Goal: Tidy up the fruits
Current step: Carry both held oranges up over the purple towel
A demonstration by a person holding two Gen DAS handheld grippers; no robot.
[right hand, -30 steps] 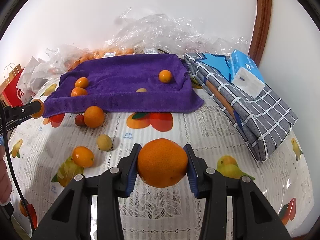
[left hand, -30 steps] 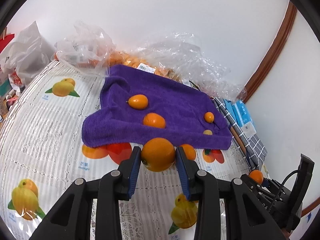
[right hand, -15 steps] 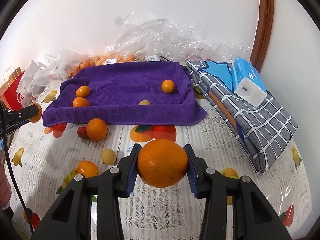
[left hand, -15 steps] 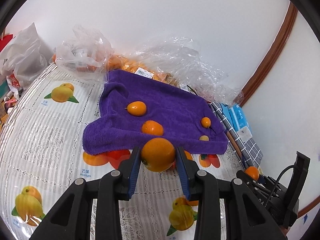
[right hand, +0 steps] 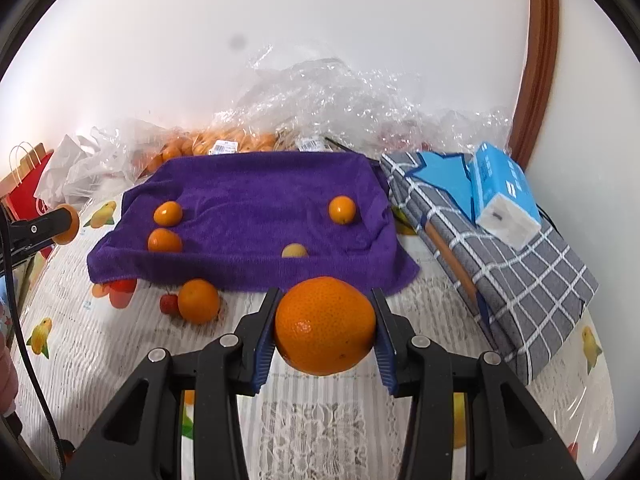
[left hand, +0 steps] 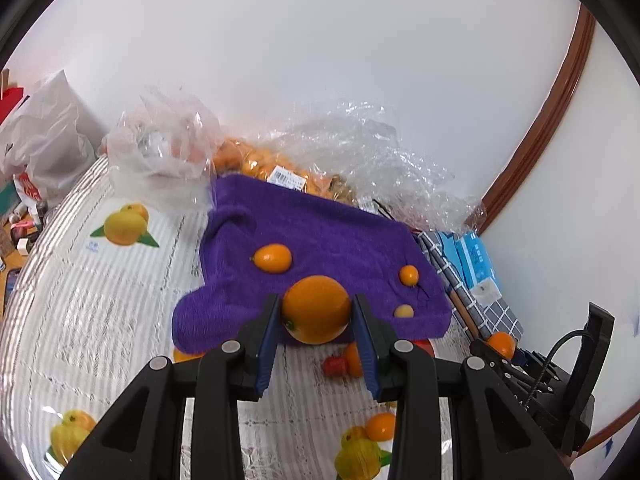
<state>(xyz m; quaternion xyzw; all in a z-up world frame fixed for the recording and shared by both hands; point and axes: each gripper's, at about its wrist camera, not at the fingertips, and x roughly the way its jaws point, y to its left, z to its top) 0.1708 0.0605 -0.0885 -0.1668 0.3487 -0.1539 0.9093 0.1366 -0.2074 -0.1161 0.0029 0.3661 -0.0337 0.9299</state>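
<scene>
My left gripper [left hand: 316,312] and right gripper [right hand: 325,330] each clamp an orange; the purple towel [right hand: 260,208] lies just ahead, nearer to the left one.

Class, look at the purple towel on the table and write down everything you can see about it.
The purple towel is a fuzzy cloth, like terry or microfibre, spread roughly flat on the fruit-printed tablecloth, its edges rumpled and left corner folded. Four small fruits rest on it: three orange ones and a pale yellow one. Clear plastic bags lie at its far edge; neither gripper touches it.
</scene>
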